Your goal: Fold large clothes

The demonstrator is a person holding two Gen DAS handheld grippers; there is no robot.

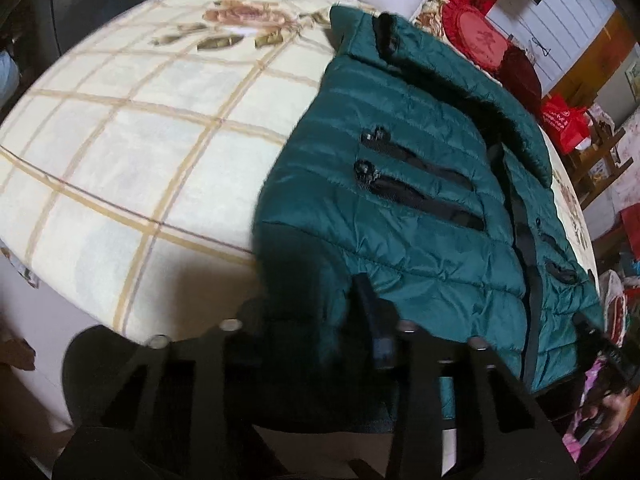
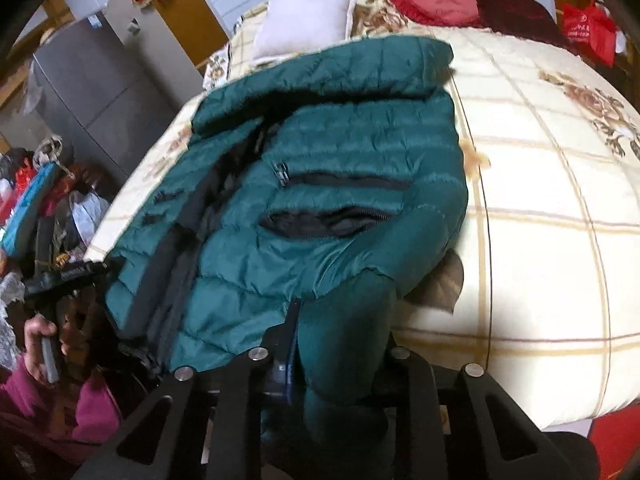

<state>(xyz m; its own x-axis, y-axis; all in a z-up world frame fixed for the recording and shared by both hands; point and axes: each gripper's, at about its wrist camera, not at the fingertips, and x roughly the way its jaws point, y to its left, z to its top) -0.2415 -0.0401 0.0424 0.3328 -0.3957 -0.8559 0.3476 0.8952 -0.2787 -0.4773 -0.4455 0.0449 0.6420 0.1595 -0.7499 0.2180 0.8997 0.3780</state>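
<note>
A teal quilted jacket lies front up on the bed, collar toward the pillows, with black zip pockets and a dark front placket. In the left wrist view my left gripper is shut on the jacket's near hem corner, teal fabric bunched between its fingers. In the right wrist view my right gripper is shut on the opposite hem corner, a thick roll of fabric pinched beside its finger. The pads themselves are hidden by cloth. The left gripper's black body shows at the jacket's far corner, held by a hand.
The bed carries a cream blanket with a tan grid and flower prints. A white pillow and red cushions lie at the head. A grey cabinet and piled clutter stand beside the bed.
</note>
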